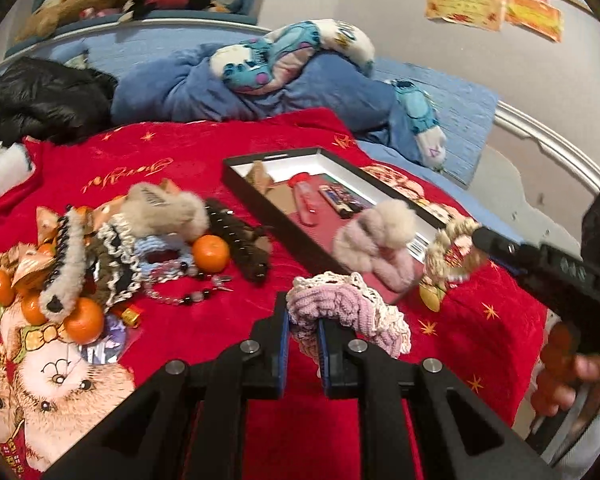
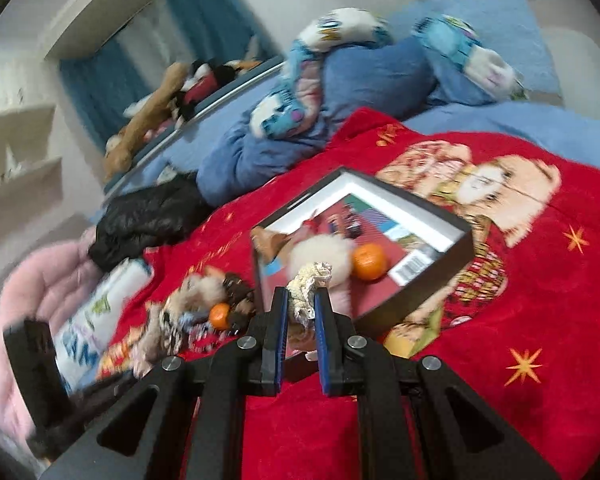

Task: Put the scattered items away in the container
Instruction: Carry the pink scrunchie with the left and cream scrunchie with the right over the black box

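Note:
A black box with a white inside [image 1: 236, 176] [image 2: 465, 240] lies on the red blanket. It holds a red bottle [image 1: 303, 196], a fluffy pink scrunchie [image 1: 373, 236] [image 2: 319, 254] and a tangerine [image 2: 368, 262]. My left gripper [image 1: 303, 320] is shut on a pink and cream crocheted scrunchie [image 1: 351, 308], held above the blanket in front of the box. My right gripper [image 2: 301, 300] is shut on a cream scrunchie [image 2: 307, 284] [image 1: 451, 252] at the box's near edge; it shows in the left wrist view [image 1: 479, 238]. A pile of scrunchies, hair clips, beads and tangerines [image 1: 208, 254] [image 2: 220, 316] lies left of the box.
Blue bedding with a plush toy [image 1: 284, 56] [image 2: 284, 108] is bunched behind the box. A black jacket [image 1: 40, 96] [image 2: 148, 216] lies at the back left. The bed's white rail [image 1: 559, 148] runs along the right, with a wall beyond.

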`<state>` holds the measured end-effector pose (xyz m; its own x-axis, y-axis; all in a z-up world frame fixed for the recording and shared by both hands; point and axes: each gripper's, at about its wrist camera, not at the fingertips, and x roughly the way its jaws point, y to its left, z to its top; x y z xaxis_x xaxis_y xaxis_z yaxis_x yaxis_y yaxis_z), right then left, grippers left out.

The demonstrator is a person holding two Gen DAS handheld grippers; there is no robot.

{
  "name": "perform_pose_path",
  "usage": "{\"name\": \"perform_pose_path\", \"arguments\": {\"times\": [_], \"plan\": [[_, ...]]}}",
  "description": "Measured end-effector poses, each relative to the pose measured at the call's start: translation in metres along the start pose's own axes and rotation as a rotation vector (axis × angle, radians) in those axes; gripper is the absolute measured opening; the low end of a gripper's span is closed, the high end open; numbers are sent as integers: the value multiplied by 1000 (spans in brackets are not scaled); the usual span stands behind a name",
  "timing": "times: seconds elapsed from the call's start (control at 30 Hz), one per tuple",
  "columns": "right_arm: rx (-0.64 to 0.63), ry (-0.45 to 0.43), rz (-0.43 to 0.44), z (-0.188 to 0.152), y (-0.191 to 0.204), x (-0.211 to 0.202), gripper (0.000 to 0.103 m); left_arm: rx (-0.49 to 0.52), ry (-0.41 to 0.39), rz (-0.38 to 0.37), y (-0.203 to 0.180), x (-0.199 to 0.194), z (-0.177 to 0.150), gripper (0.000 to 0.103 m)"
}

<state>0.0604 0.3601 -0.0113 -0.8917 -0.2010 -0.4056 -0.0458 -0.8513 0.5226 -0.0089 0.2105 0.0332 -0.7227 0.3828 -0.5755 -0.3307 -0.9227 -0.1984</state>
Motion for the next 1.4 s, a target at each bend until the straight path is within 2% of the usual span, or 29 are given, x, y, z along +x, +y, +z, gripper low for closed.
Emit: {"name": "perform_pose_path", "arguments": {"times": [0.1,0.2,0.43,0.6,0.9,1.23,1.4], "plan": [[79,-44,7,5,-12,-6,14,9,-8,-13,-6,-1,1,13],[137,-64,57,10,-12,-4,14,4,-12,-17,-9,-2,2,13],[31,-107,-5,12,15,-8,14,19,-8,-16,-18,1,3,13],[8,-103,-40,13,11,-8,14,21,-10,-29,-28,5,9,13],[-8,-86,-58,21,-2,-6,14,45,5,-6,-45,21,20,13],[34,-71,-26,40,-21,12,14,37,-11,-13,-70,50,39,13],[-21,-28,-10,51,-18,34,14,11,-29,38,-64,70,62,13]]}}
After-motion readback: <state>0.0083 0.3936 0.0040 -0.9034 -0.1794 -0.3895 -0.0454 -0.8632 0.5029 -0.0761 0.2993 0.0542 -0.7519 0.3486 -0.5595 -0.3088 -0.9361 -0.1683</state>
